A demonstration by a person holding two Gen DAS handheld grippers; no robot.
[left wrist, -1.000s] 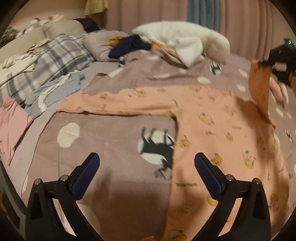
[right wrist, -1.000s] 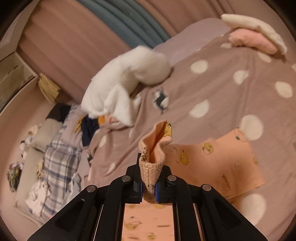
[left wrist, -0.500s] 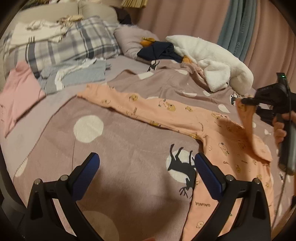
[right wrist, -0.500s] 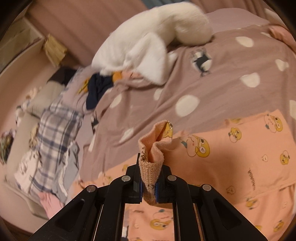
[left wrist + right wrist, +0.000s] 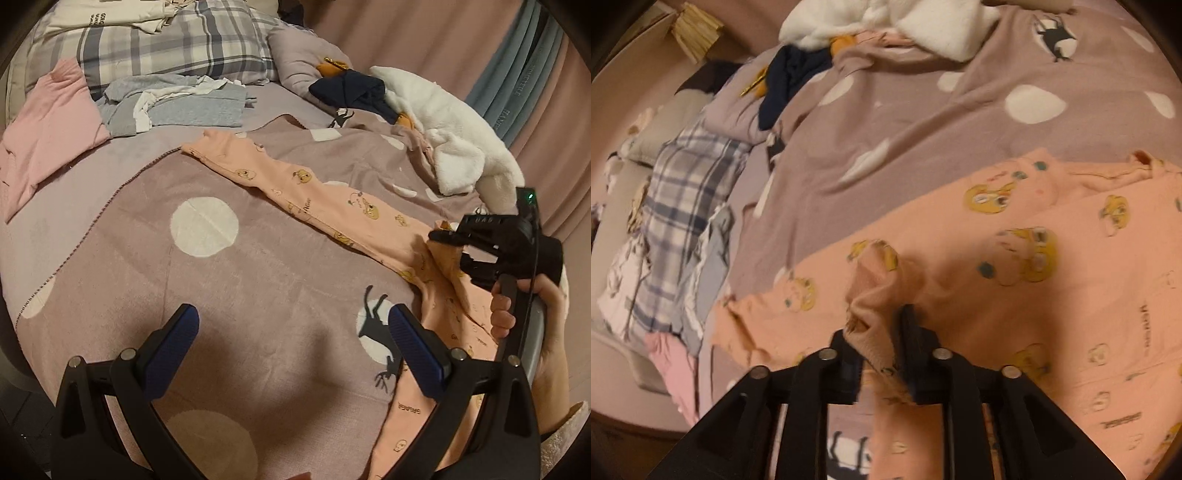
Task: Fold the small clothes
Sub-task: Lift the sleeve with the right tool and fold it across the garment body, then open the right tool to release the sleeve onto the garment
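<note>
A peach top printed with yellow cartoon birds (image 5: 314, 188) lies spread on the mauve dotted blanket (image 5: 221, 280), one sleeve stretched toward the pillows. My left gripper (image 5: 291, 325) is open above bare blanket, left of the top's hem, with nothing between its blue pads. My right gripper (image 5: 443, 236) sits low over the top's body (image 5: 1015, 302). Its jaws are opening, and the ribbed sleeve cuff (image 5: 875, 291) stands loosely bunched between them, folded across onto the body. A hand (image 5: 546, 306) holds the right gripper's handle.
At the bed's head lie a plaid pillow (image 5: 166, 44), a grey garment pile (image 5: 184, 107) and a pink garment (image 5: 55, 122). A white fleece (image 5: 454, 147) and a navy garment (image 5: 351, 92) lie at the far side. Curtains (image 5: 524, 85) hang behind.
The right gripper carried the sleeve cuff down and across onto the top's body, and its jaws have parted from the cuff. The left gripper rolled and shifted sideways, still open.
</note>
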